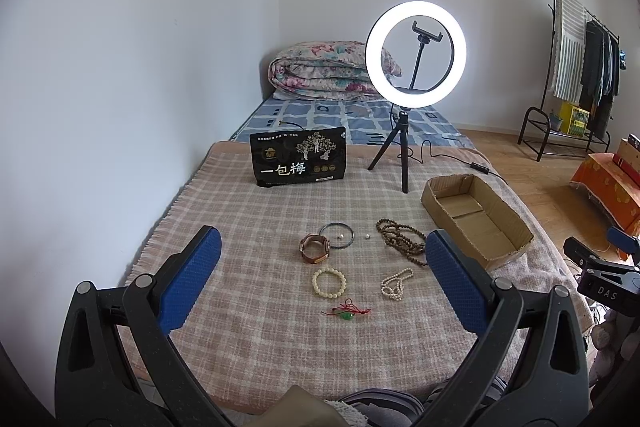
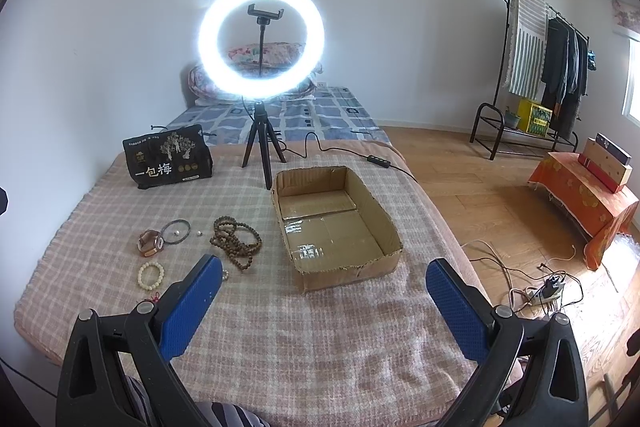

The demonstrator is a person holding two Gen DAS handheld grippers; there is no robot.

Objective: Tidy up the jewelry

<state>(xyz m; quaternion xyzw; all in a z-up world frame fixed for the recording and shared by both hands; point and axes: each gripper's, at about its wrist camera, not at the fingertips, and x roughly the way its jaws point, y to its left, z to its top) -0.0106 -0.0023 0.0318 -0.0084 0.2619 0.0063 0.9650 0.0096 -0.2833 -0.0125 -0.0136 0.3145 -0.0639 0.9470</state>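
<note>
Jewelry lies on a checked blanket point(image 1: 248, 307): a brown watch point(image 1: 315, 248), a dark bangle point(image 1: 337, 235), two small pearls point(image 1: 367, 236), a brown bead string point(image 1: 401, 239), a cream bead bracelet point(image 1: 329, 282), a white bead necklace point(image 1: 396, 283) and a red-corded green pendant point(image 1: 345, 311). An empty cardboard box point(image 2: 394, 227) sits to their right. My left gripper point(image 1: 322, 271) hovers open above the pieces. My right gripper point(image 2: 324, 291) is open near the box's front wall, holding nothing. The brown bead string point(image 2: 236, 239), watch point(image 2: 151, 242) and cream bracelet point(image 2: 151, 275) show left of it.
A lit ring light on a tripod point(image 1: 405, 131) and a black snack bag point(image 1: 298, 157) stand behind the jewelry. Its cable point(image 2: 340, 149) runs off the bed's right side. Folded quilt point(image 1: 324, 71) at the far end. Wood floor, clothes rack point(image 2: 532, 67) and orange-draped bench point(image 2: 588, 203) lie right.
</note>
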